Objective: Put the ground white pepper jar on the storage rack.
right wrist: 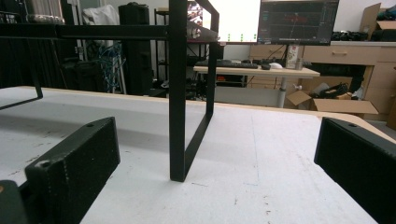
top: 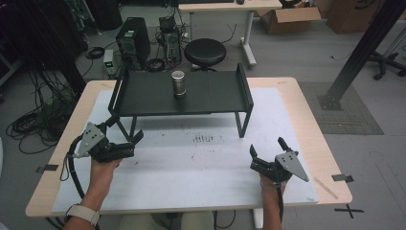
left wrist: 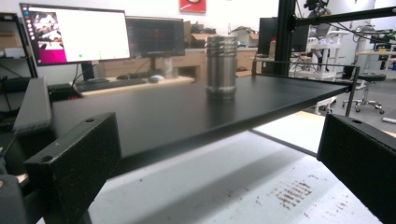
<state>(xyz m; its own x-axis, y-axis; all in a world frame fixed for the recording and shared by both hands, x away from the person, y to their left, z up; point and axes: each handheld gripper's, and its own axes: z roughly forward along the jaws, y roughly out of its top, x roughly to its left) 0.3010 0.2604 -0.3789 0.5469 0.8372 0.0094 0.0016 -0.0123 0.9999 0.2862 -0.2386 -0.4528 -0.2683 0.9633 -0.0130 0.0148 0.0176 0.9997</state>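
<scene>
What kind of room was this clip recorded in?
Most likely a robotics or computer lab: lit monitors on desks, PC towers with tangled cables on the floor, and cardboard boxes beyond the work table.

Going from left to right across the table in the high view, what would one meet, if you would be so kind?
Left gripper with open jaws → metal cylindrical canister on the black raised shelf → right gripper with open jaws.
</scene>
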